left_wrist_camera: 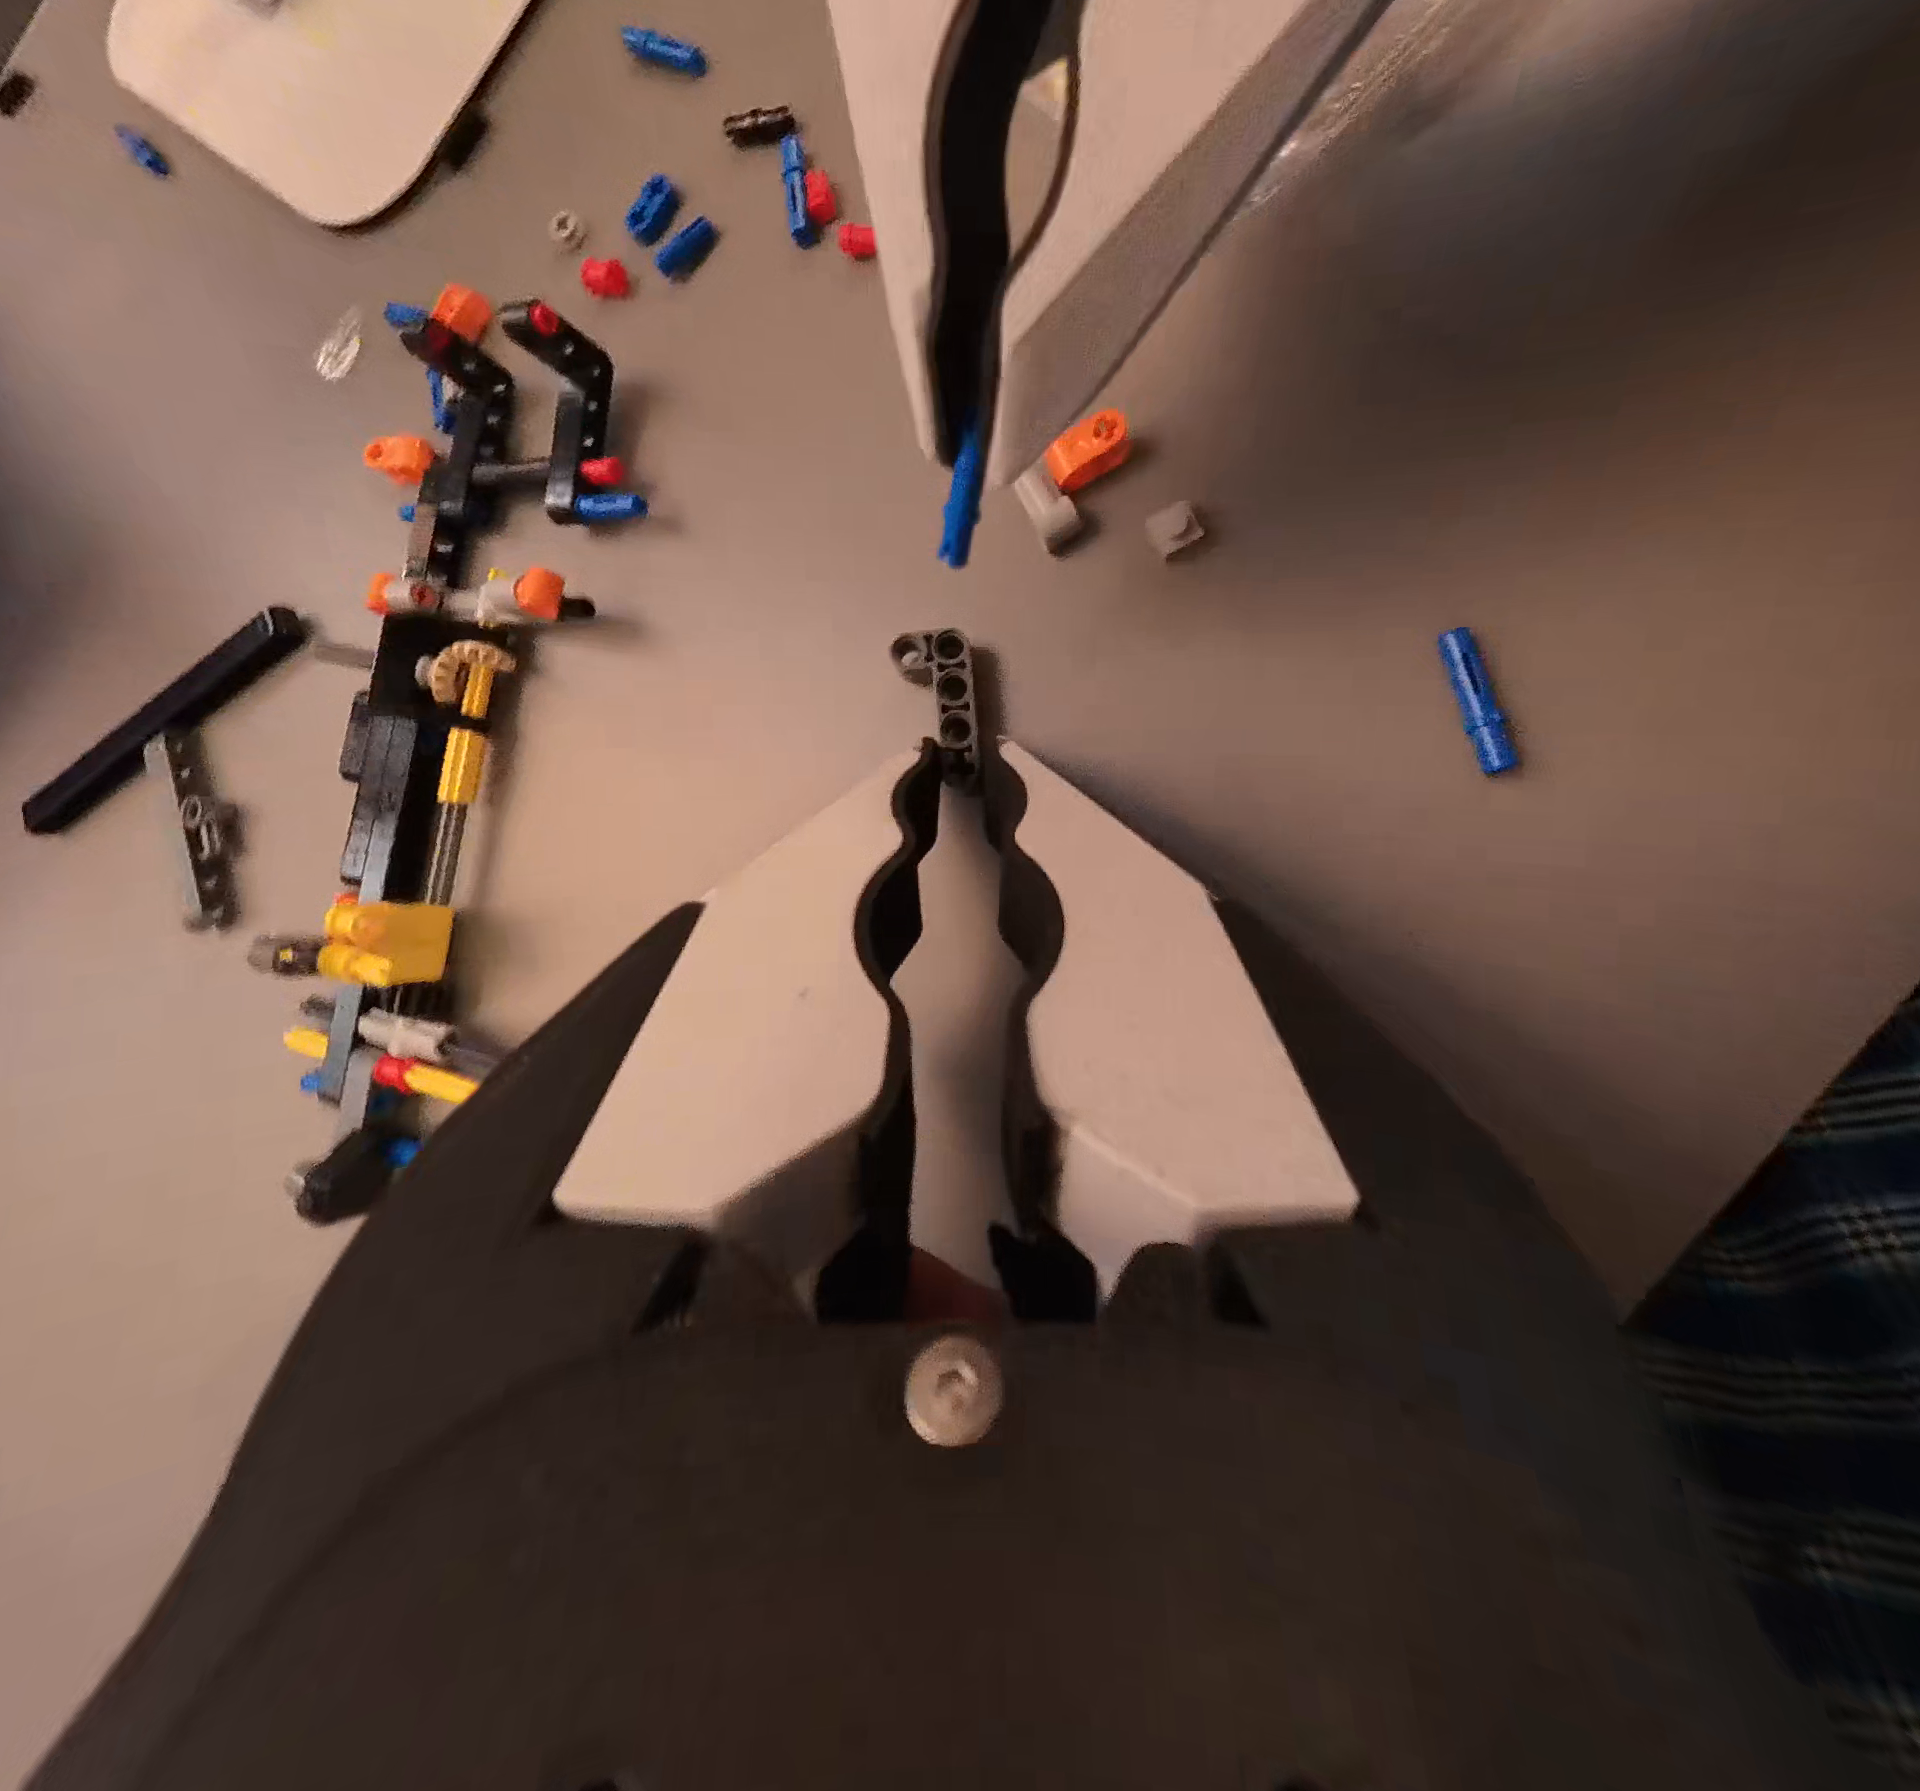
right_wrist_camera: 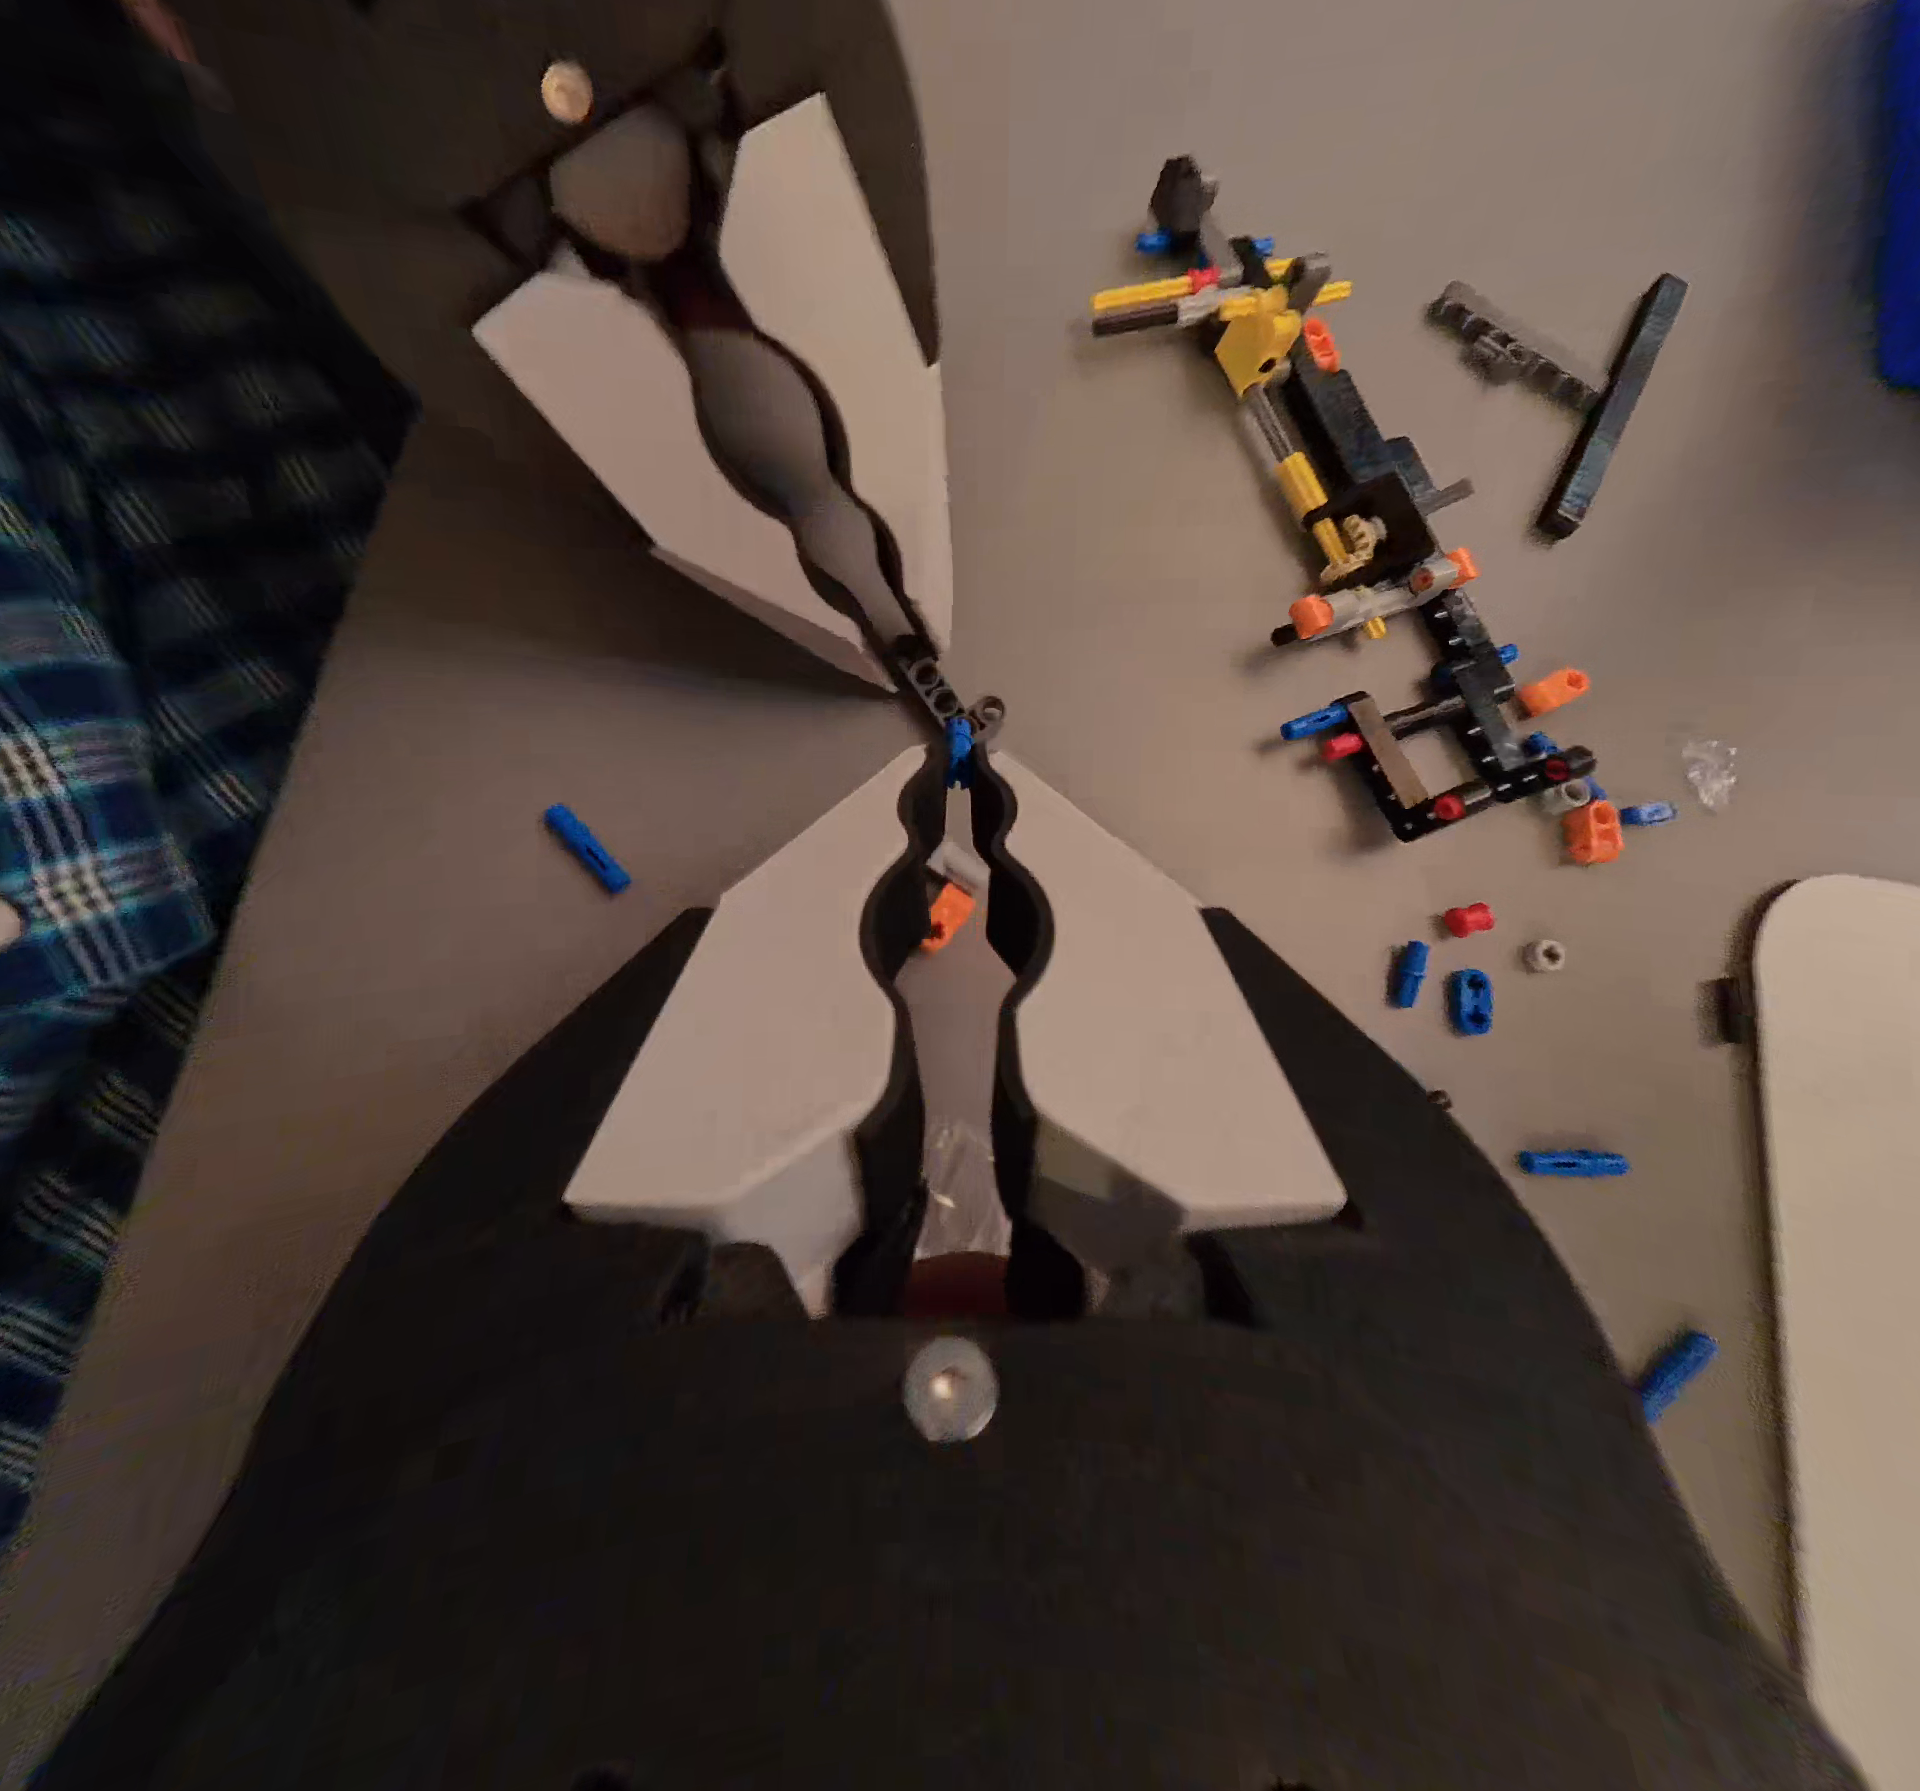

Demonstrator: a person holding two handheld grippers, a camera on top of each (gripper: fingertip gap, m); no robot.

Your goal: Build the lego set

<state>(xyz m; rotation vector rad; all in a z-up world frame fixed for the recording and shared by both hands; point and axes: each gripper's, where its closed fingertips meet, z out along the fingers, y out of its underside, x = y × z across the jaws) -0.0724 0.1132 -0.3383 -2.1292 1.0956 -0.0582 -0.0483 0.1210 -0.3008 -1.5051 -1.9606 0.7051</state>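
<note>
Left wrist view looks down on a grey-brown table [left_wrist_camera: 1351,391] that fills the frame, its edge cutting diagonally across the lower right of the left gripper [left_wrist_camera: 961,754], with plaid cloth [left_wrist_camera: 1808,1326] beyond that edge. Bare tabletop lies open to the right of the tool, apart from 1 blue pin [left_wrist_camera: 1477,700]; to its left the room is taken up by the long half-built lego assembly [left_wrist_camera: 416,754] of black, yellow and orange parts, lying flat and well apart from the jaws. Farther left of it sit a black beam [left_wrist_camera: 161,718] and a grey strip [left_wrist_camera: 197,827] forming a T. A pale rounded board [left_wrist_camera: 312,79] lies far ahead to the left, with loose blue, red and black pins [left_wrist_camera: 665,224] scattered between it and the grippers. The left gripper is pinched narrow on a dark grey holed beam [left_wrist_camera: 951,692] that juts forward from its tips. Opposite, the right gripper [left_wrist_camera: 966,453] comes in from ahead, clamped on a blue pin [left_wrist_camera: 961,494] pointing at the beam, a gap showing between them in this view. Right wrist view shows that pin [right_wrist_camera: 958,749] meeting the beam [right_wrist_camera: 935,692] tip to tip; whether it has entered a hole I cannot tell. An orange connector [left_wrist_camera: 1086,448] and 2 grey bits [left_wrist_camera: 1174,528] lie just beside the right gripper's tips.
</note>
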